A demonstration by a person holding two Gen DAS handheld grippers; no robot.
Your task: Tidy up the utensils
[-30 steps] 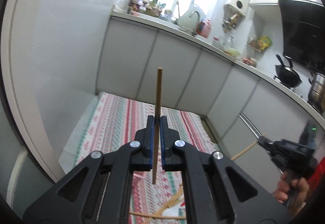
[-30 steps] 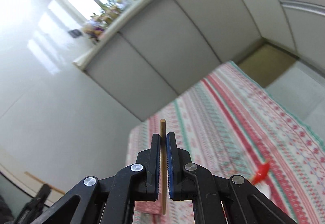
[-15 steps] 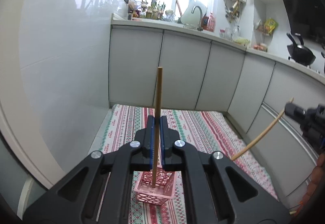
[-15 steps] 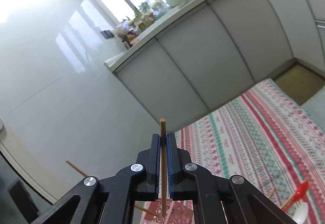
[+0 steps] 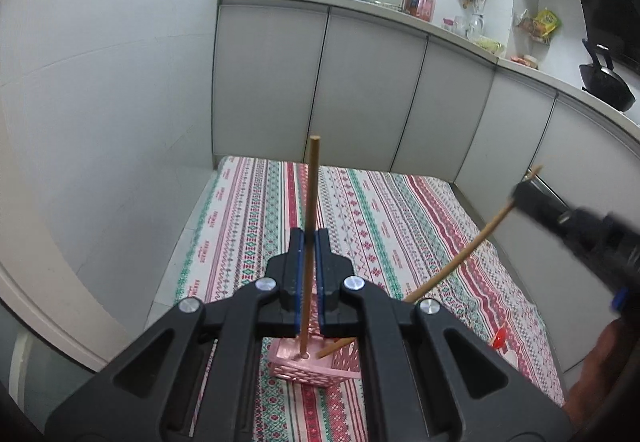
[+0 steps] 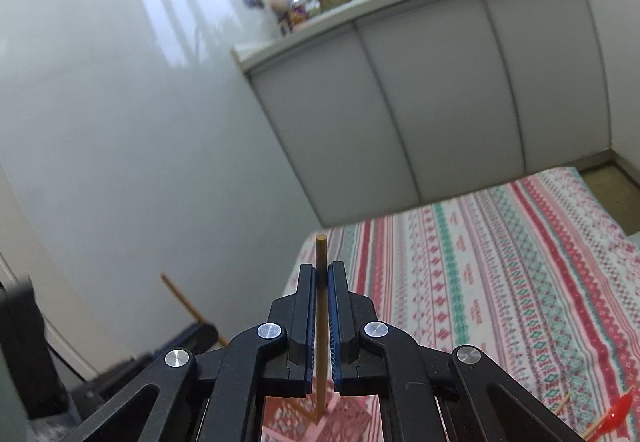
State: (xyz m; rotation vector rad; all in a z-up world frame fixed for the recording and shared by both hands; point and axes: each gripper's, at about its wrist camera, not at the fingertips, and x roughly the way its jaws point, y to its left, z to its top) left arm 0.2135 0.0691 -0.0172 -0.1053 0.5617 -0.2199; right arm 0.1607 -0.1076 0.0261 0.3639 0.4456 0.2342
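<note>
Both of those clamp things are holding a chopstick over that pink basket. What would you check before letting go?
1. Left gripper holds its chopstick firmly: ok, fingers shut on it.
2. Right gripper holds its chopstick: ok.
3. Left chopstick's lower end inside the pink basket: ok, it looks so.
4. Right chopstick's tip over the basket: ok, just at its opening.
5. The two chopsticks clear of each other: cannot tell.
6. Basket upright on the striped cloth: ok.
</note>
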